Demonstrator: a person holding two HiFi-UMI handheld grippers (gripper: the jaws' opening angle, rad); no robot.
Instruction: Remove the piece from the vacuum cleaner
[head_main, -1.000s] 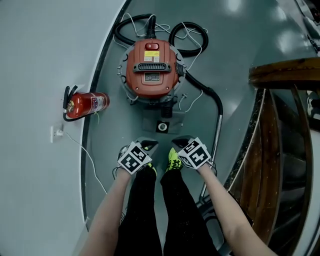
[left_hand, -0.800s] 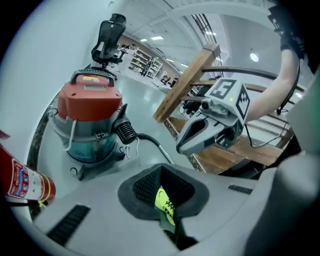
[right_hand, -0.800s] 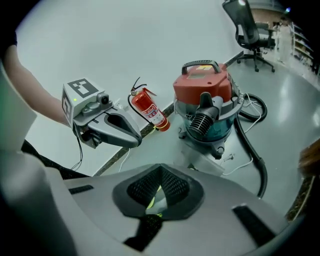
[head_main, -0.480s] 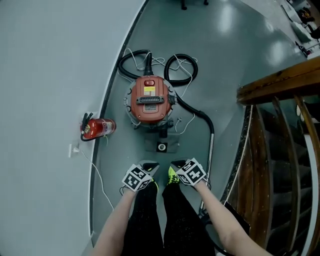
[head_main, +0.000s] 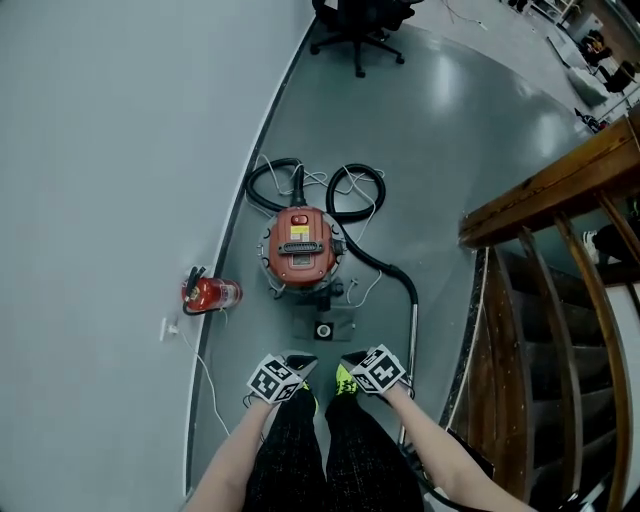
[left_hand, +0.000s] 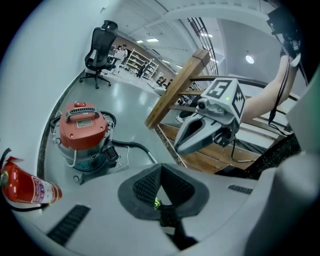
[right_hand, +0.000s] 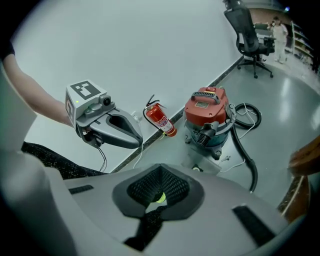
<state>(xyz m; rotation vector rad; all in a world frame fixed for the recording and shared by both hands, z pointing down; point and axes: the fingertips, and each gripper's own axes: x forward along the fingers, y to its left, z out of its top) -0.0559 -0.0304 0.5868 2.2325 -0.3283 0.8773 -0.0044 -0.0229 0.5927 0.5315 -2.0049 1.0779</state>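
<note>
Grey floor (head_main: 450, 150), curved white wall (head_main: 100, 150), wooden banister (head_main: 540, 190) (office chair (head_main: 360, 25) beyond)

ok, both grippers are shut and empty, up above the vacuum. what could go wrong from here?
1. Loose white cord and black hose loop round the vacuum cleaner; stepping closer could snag a foot.
2. Left gripper and right gripper are shut; they'd need opening before any grab.
3. The fire extinguisher by the wall could get knocked.

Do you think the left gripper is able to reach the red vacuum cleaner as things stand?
Probably not yet: the left gripper, shut and empty, hangs high above the floor, well short of the vacuum cleaner. The way looks free, so crouching should do.
</note>
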